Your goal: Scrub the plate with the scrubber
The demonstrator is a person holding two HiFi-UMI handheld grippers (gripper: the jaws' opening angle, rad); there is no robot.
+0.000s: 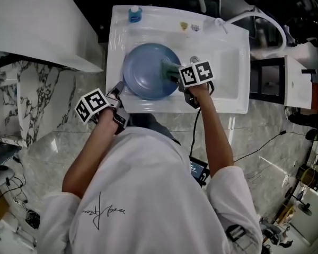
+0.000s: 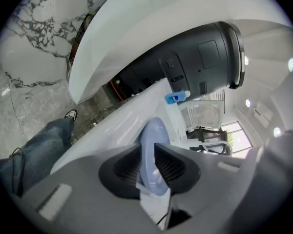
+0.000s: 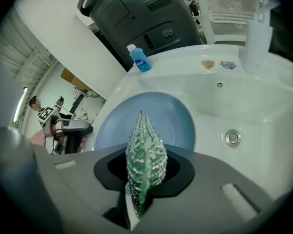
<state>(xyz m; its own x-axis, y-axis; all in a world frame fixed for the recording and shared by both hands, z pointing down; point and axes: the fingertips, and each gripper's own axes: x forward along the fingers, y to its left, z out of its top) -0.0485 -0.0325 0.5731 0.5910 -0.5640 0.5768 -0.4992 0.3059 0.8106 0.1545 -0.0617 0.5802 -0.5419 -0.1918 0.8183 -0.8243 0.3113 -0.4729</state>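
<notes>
A person in a white shirt stood at a white sink (image 1: 230, 97). A round blue plate (image 1: 146, 70) sat in the left part of the basin. The left gripper (image 2: 147, 164) had its jaws closed on the plate's near left rim, one jaw on each face, so in the left gripper view the plate showed edge-on between them. The right gripper (image 3: 145, 173) had its jaws clamped on a green scrubber (image 3: 145, 152), a bristly pad that stood on edge and stuck out past the jaw tips. In the head view the scrubber lay against the right side of the plate's face, with the right gripper's marker cube just to its right. From the right gripper view the hollow face of the plate filled the space behind the scrubber, and the left gripper showed beyond the plate's left edge.

A metal drain (image 3: 232, 137) lay in the bottom of the basin, to the right of the plate and clear of it. A small blue bottle (image 1: 135, 14) stood upright on the far left corner of the sink rim. A white tap (image 3: 256, 38) rose from the far right of the rim. The floor (image 1: 53, 147) around the sink was pale marbled stone.
</notes>
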